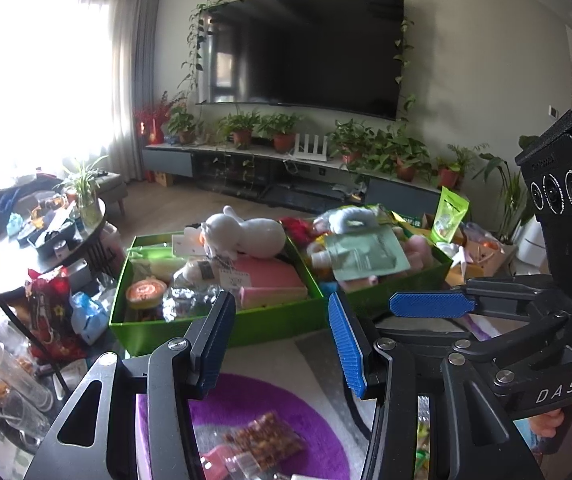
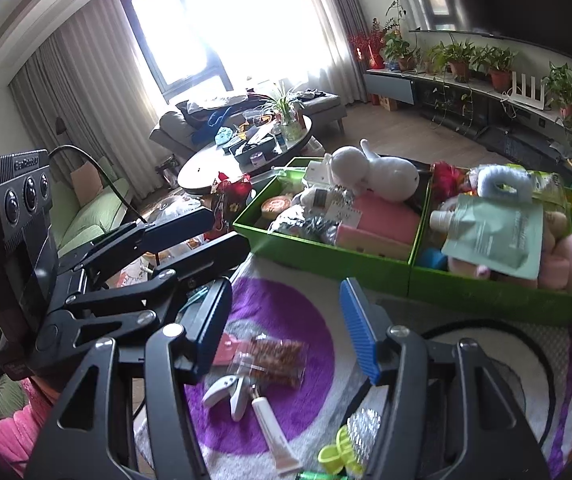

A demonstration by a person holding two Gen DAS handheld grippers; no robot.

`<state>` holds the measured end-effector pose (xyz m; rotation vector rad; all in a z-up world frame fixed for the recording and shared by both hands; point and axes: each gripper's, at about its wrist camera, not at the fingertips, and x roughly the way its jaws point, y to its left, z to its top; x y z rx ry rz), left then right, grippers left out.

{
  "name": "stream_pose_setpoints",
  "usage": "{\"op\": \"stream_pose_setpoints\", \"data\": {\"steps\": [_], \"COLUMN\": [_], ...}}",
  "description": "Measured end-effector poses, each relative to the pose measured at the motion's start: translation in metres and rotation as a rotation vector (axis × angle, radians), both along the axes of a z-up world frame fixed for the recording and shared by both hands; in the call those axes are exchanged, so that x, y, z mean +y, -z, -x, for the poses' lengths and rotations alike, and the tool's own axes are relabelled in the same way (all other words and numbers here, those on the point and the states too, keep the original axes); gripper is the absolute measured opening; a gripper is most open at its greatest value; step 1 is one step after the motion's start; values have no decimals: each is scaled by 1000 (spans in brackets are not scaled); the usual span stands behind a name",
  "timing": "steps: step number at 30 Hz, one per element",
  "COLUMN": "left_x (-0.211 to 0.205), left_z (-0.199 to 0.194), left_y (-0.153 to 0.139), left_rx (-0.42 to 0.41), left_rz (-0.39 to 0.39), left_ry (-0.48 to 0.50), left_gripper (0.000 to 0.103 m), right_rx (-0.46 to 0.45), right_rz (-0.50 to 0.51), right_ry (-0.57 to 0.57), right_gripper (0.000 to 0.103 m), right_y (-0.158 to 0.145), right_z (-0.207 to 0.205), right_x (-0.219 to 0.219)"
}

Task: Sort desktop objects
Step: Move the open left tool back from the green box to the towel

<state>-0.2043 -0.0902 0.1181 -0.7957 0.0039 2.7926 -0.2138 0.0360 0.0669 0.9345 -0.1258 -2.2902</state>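
On the purple-and-white fleece mat (image 2: 286, 312), at 6 o'clock of the two green cardboard boxes (image 2: 326, 258), you've got the loose items left to sort: a clear crinkly snack packet with brown contents (image 2: 274, 356), a white squeeze tube (image 2: 274, 432), a grey-white clip-like tool (image 2: 228, 394), a flat pink piece (image 2: 226, 346), a yellow-green plastic clip (image 2: 336, 454) and a silvery bumpy foil piece (image 2: 362, 430).

Right gripper (image 2: 282, 332): jaws wide, nothing between the blue pads, hanging above the packet. Left gripper (image 1: 282, 344): also wide and empty, over the same purple patch, with the packet (image 1: 264, 442) at its 6 o'clock.

Handling, my read:
- Packet: light, soft, slippery film, contents probably brittle. Take it by a sealed end or pinch across the short width; squeeze gently.
- Tube: light, semi-stiff, smooth, and it will roll. Grip mid-body across its axis, not at the cap.
- Clip-like tool: rigid, small, partly overlapping the tube. Lift it first or you drag both.
- Foil piece: flimsy; it sits half under the right finger, so its edges are hard to judge.

Both boxes already look piled high, with a white plush toy (image 2: 370, 172) and a pale green pouch (image 2: 494, 236) on top. Set things down low, or they may slide off.
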Motion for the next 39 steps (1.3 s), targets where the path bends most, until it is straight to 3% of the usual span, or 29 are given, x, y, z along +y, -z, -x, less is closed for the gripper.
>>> {"op": "stream_pose_setpoints", "data": {"steps": [16, 39], "left_x": [14, 0], "left_z": [-54, -98], "left_y": [22, 67], "left_rx": [0, -116], "left_rz": [40, -40], "left_ry": [8, -39], "left_gripper": [49, 49], "right_rx": [-32, -92], "right_rz": [21, -18], "right_ry": [-28, -75], "right_gripper": [58, 59], "right_y": [30, 67], "right_z": [-53, -98], "right_x": [10, -5]}}
